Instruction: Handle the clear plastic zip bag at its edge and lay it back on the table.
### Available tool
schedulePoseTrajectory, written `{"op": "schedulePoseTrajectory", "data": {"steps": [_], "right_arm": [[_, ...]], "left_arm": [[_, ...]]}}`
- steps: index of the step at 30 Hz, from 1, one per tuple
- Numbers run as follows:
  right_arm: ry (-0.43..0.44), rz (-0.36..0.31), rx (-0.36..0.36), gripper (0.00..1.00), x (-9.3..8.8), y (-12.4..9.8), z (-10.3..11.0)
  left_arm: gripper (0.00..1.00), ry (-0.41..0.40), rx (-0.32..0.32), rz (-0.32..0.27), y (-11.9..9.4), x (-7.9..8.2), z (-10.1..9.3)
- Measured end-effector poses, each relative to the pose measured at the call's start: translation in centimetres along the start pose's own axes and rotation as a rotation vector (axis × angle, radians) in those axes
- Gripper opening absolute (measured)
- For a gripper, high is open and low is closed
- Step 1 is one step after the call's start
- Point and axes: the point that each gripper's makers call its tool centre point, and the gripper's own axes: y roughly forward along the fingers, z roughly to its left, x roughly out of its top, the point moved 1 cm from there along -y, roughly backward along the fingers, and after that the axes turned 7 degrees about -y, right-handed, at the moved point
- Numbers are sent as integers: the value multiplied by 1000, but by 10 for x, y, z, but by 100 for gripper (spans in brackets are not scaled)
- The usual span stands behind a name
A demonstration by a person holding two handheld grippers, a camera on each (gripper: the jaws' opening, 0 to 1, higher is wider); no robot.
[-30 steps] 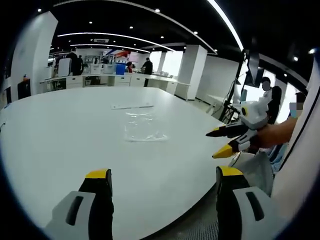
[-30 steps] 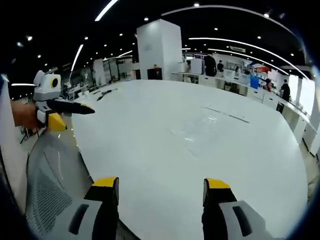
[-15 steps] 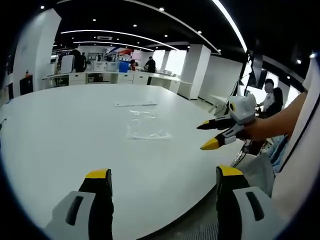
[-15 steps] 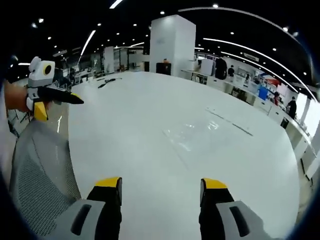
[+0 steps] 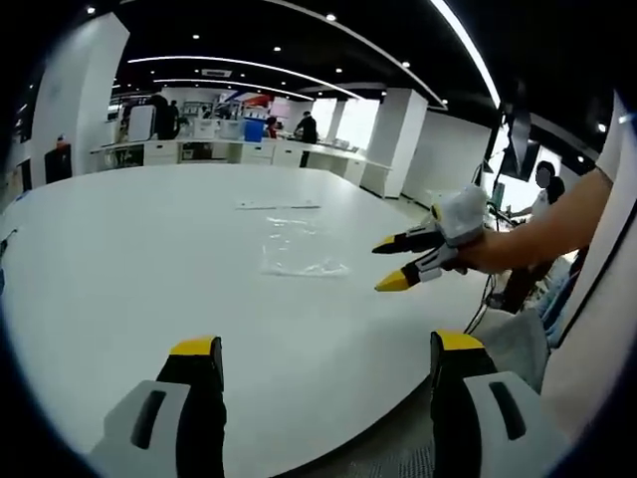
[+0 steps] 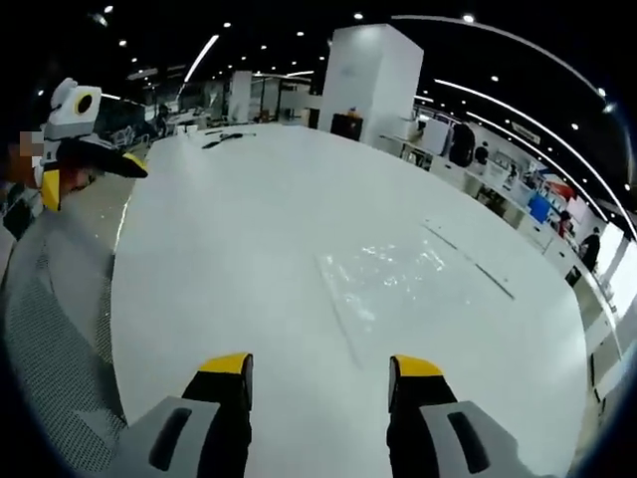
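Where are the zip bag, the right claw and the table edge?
zip bag (image 6: 393, 279): right gripper view, middle of the clear film.
right claw (image 5: 386, 264): left gripper view, midway between its yellow fingertips.
table (image 5: 328, 398): left gripper view, bare top by the near edge.

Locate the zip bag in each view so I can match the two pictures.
Left gripper view: bag lies flat on the table, centre, left of the right gripper.
Right gripper view: bag lies just ahead of the jaws, right of centre.
Shared landmark: the thin strip beyond the bag.
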Motion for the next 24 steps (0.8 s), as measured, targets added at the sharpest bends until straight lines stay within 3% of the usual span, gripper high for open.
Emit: {"op": "schedulePoseTrajectory", "data": {"steps": [15,24], "right_arm": [[-131,71,16,41,-4,34,-15],[-147,128,25,34,-15,49,-24]], "left_arm": [[84,-6,16,5,-2,0,2],[84,-7,18,12,-2,1,0]]}}
